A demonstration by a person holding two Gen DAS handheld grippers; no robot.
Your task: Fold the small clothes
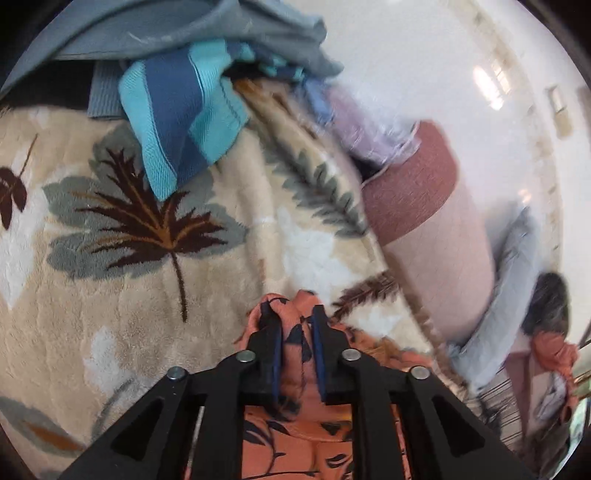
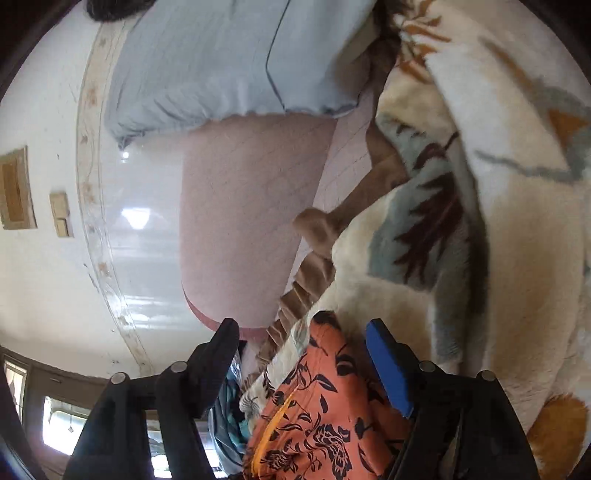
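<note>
An orange garment with a dark leaf print [image 1: 295,424] lies under and between my left gripper's fingers. My left gripper [image 1: 295,317] is shut on a bunched fold of it, low over a beige leaf-patterned blanket [image 1: 129,258]. In the right wrist view the same orange garment [image 2: 314,406] lies between my right gripper's fingers. My right gripper [image 2: 303,328] stands open around the cloth, jaws wide apart, beside the blanket [image 2: 480,258].
A teal and blue striped cloth [image 1: 184,118] and a grey garment [image 1: 184,29] are piled at the blanket's far end. A pink bolster [image 1: 436,229] and a light blue pillow [image 2: 221,66] lie along the blanket's edge, by a shiny white floor [image 2: 55,277].
</note>
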